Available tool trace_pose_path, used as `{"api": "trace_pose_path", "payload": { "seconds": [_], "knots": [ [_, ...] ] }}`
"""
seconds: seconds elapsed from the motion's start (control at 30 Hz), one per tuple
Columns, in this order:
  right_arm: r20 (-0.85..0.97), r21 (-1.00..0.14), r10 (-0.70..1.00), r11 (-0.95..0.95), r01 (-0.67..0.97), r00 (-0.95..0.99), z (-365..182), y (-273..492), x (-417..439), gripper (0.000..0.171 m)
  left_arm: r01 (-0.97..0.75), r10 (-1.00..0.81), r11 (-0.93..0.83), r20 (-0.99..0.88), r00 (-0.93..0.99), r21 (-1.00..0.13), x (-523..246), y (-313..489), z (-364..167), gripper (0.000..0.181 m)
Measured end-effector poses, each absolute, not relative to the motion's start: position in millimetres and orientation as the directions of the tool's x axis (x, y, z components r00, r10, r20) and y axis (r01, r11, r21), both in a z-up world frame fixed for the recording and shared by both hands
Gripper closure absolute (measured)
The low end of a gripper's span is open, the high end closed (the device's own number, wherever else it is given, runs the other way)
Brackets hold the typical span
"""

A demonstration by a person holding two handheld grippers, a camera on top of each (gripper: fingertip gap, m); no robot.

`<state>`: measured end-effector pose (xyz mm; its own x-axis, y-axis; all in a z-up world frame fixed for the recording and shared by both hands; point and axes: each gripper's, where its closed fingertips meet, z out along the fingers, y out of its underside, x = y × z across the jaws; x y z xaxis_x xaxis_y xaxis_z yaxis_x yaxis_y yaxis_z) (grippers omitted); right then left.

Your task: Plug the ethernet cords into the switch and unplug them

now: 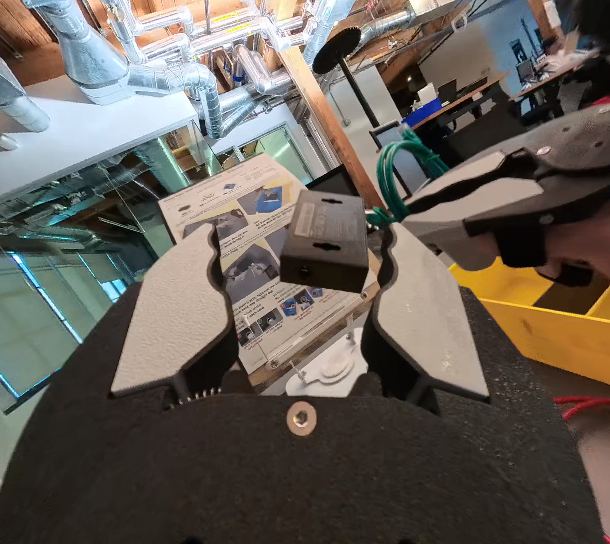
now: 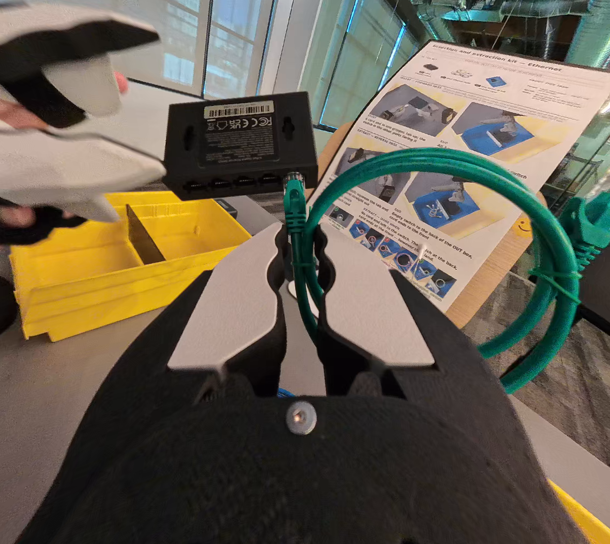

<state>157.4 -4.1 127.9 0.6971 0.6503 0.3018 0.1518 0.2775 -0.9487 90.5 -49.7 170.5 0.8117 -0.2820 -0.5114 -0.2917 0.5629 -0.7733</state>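
Furthest left of the switch [image 2: 237,145], the left gripper [image 1: 303,229] has its fingers spread wide with nothing between them. In the right wrist view its lower fingertip looks to be at the switch's left end, but the blur there makes it impossible to say whether it touches. The switch is up in the air, underside and label facing up, its row of ports facing the right gripper. Below and left of it sits the yellow bin [image 2: 99,280] with its divider. Four ports [image 2: 231,183] on the switch's left and middle are empty. At the right-end port is the plug [image 2: 293,195] of the green ethernet cord [image 2: 462,165]; how deep it sits cannot be told. Directly beneath that port, the right gripper [image 2: 301,231] is pinched tight on the cord just behind the plug's boot. To the right of the switch the rest of the cord hangs in a tied coil, and behind it stands an instruction sheet [image 2: 495,119]. The main risk, as I judge it, is that the switch seems to be carried mostly by that one plug. If the latch has not caught, or the plug is pulled now, the switch could tip, drop towards the bin or swing. The left gripper would need to close on the body first. Its closing could also push the switch sideways and lever the plug in its port. The heavy coil may drag the cord askew too.
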Motion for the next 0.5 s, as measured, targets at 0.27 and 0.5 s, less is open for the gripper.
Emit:
{"api": "trace_pose_path", "payload": {
  "seconds": [0.27, 0.5],
  "knots": [
    [0.321, -0.936, 0.642, 0.328, 0.13, 0.697, 136, -17, 152, 0.155, -0.318, -0.333, 0.547, -0.55, 0.766, -0.774, 105, -30, 145, 0.095],
    [0.342, -0.931, 0.663, 0.335, 0.145, 0.666, 135, -22, 147, 0.155, -0.338, -0.29, 0.602, -0.592, 0.751, -0.724, 99, -40, 153, 0.114]
  ]
}}
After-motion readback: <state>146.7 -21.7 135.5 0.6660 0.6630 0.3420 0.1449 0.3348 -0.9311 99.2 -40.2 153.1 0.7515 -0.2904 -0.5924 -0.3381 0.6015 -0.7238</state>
